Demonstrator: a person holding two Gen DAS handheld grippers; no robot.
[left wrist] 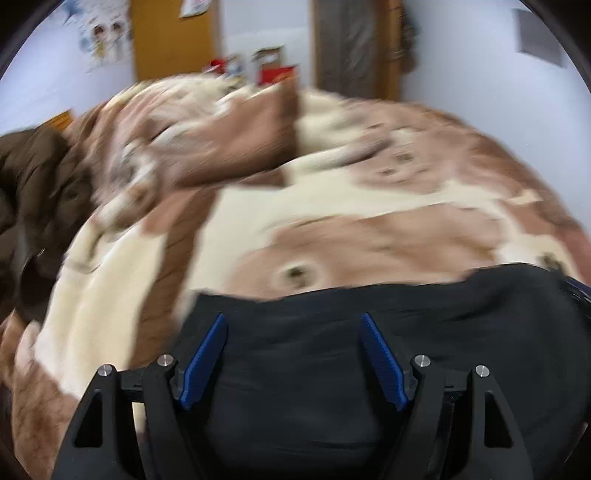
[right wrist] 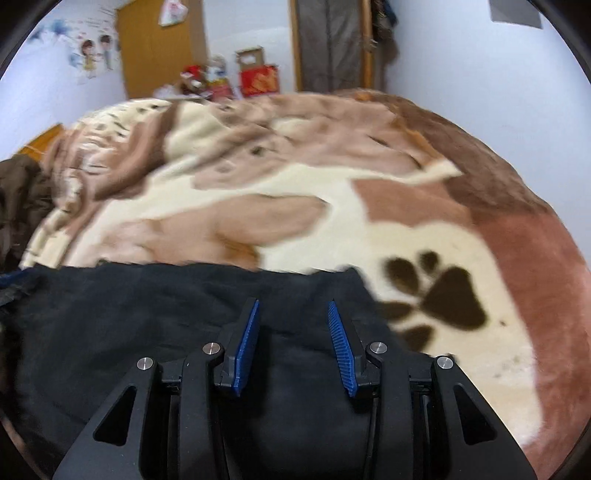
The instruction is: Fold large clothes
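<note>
**On a blanket-covered bed, two open grippers are hanging over a black garment**

On the near edge of the bed, a black garment (left wrist: 332, 369) is lying spread flat across a plush blanket (left wrist: 258, 221) printed in cream and brown patches. Both wrist views are blurring with motion.

In the left wrist view, the left gripper (left wrist: 293, 321) is pointing down at the garment's left part. Its jaws are standing wide apart, released, with nothing clamped between the blue pads (left wrist: 205, 360); whether the tips are touching the cloth cannot be told. The garment's far hem is running across the view just beyond the fingertips, ragged in outline against the blanket. A dark brown heap of fabric (left wrist: 33, 192) is sitting at the bed's left edge.

In the right wrist view, the right gripper (right wrist: 294, 306) is aiming down at the garment (right wrist: 147, 332) near its right end. Its jaws are standing partly apart, gripping nothing, with black cloth showing between the ribbed blue pads (right wrist: 340, 347). Just beyond the garment's right edge, a dark paw print (right wrist: 439, 295) is showing on a cream patch of the blanket (right wrist: 258, 192).

Past the bed's far edge, red boxes (right wrist: 258, 79) are standing against a pale wall (right wrist: 251, 26), beside a yellow wooden door (right wrist: 159, 51) and a cartoon poster (right wrist: 92, 51)
</note>
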